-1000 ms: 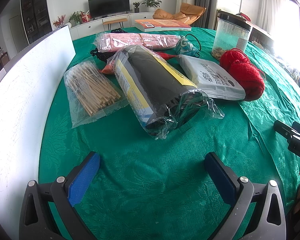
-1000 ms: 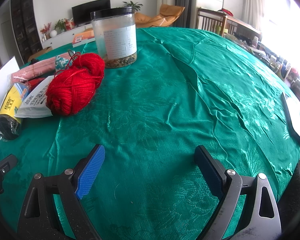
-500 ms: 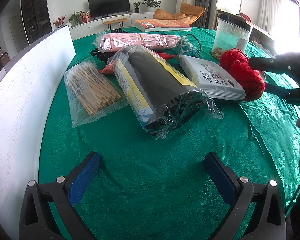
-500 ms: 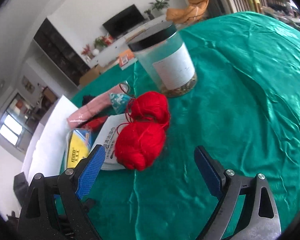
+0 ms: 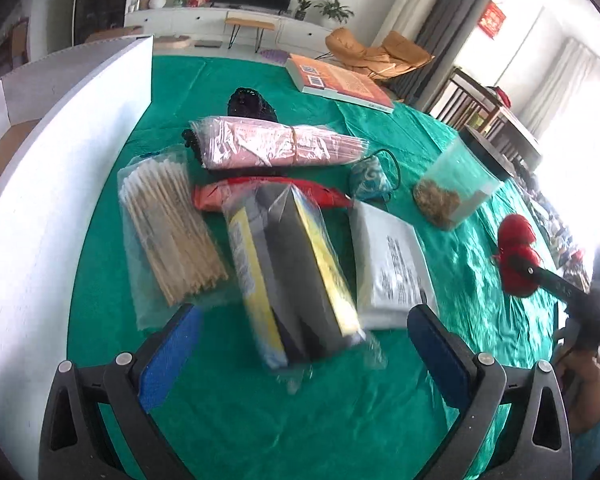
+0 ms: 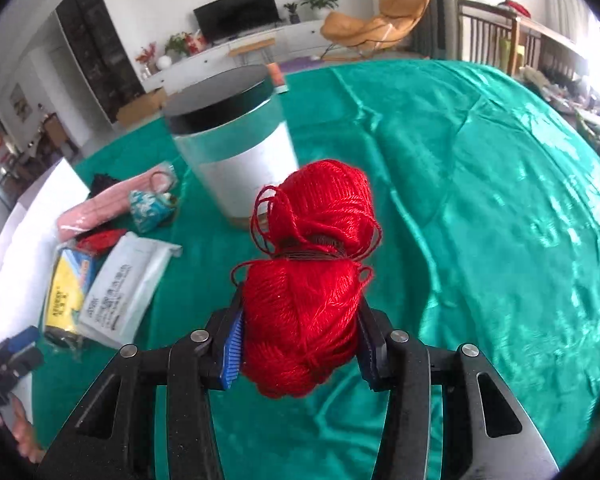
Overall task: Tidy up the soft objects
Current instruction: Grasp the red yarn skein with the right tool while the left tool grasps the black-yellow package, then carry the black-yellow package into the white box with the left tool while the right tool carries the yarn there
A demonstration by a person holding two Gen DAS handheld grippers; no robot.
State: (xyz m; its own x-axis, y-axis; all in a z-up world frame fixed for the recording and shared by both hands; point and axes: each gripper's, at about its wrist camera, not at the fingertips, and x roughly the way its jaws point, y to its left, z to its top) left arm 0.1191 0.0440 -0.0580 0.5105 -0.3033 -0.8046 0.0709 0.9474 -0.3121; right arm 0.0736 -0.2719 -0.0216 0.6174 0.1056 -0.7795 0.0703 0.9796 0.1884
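Right gripper (image 6: 300, 354) had just closed in, jaws squeezed onto the near lobe of the red yarn ball (image 6: 306, 280). Pads pressed both sides, yarn bulging out below, the skein apparently lifted off the green cloth (image 6: 480, 200). In the left wrist view the yarn (image 5: 516, 256) sat at 3 o'clock, out by the cloth's edge, well apart from the other stuff.

Left gripper (image 5: 300, 354) hung wide open, nothing between the pads, w/ the black-and-yellow wrapped roll (image 5: 296, 280) dead ahead at 12.

Risks as I judged them: grip was only on one lobe, so the far lobe past the dark band could sag or swing. Loose loops at 11 o'clock of the skein could snag the jar (image 6: 236, 148) right behind it and tip it. Soft yarn compresses, so it might creep out the bottom if I swung fast. Left side: the crinkly plastic on the roll looked slippery; pads could catch the film only, not the body.
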